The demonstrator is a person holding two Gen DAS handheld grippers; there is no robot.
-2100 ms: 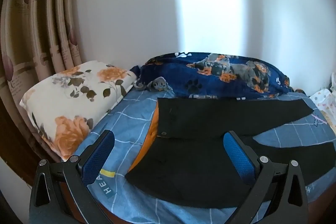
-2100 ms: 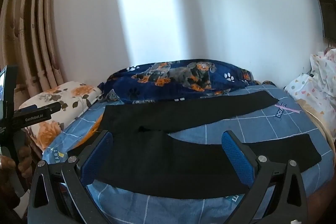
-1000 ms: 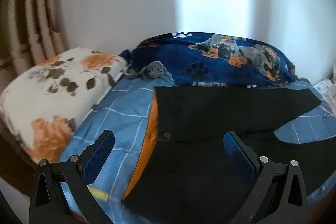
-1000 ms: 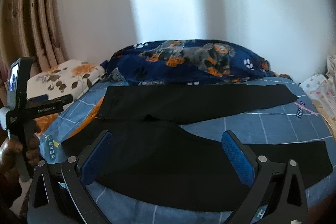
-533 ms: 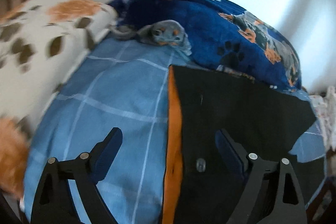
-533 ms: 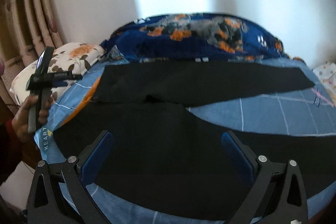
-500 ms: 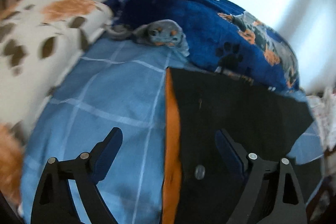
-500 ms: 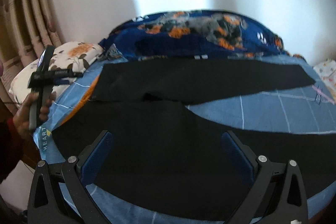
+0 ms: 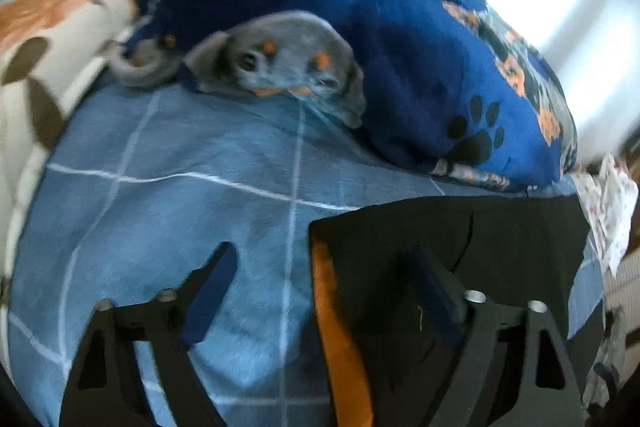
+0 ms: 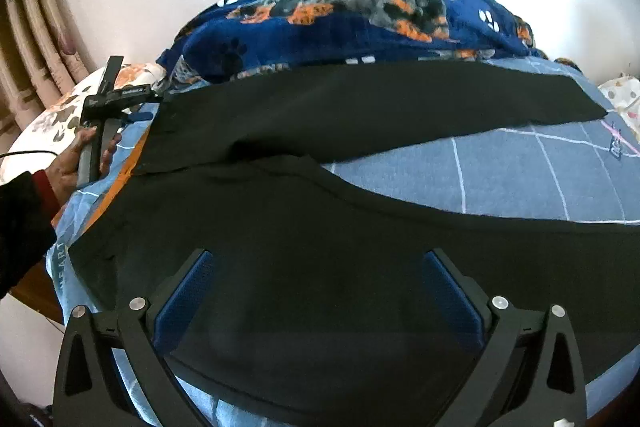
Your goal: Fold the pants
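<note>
Black pants (image 10: 320, 227) lie spread on the blue checked bed sheet (image 10: 520, 179), legs apart and pointing right. The waistband has an orange lining (image 9: 336, 327). My left gripper (image 9: 320, 283) is open, low over the far waistband corner (image 9: 400, 235), one finger on each side of the orange edge. The right wrist view shows it at the pants' far-left corner (image 10: 140, 107). My right gripper (image 10: 316, 275) is open and empty above the near leg.
A navy dog-print blanket (image 10: 360, 15) is bunched along the wall behind the pants. A floral pillow (image 9: 36, 39) lies at the left, curtains (image 10: 36, 27) behind it. A white patterned cloth (image 10: 624, 99) sits at the right.
My left gripper has moved forward and down to the far waistband corner. My right gripper has moved closer over the near leg. Both stay open.
</note>
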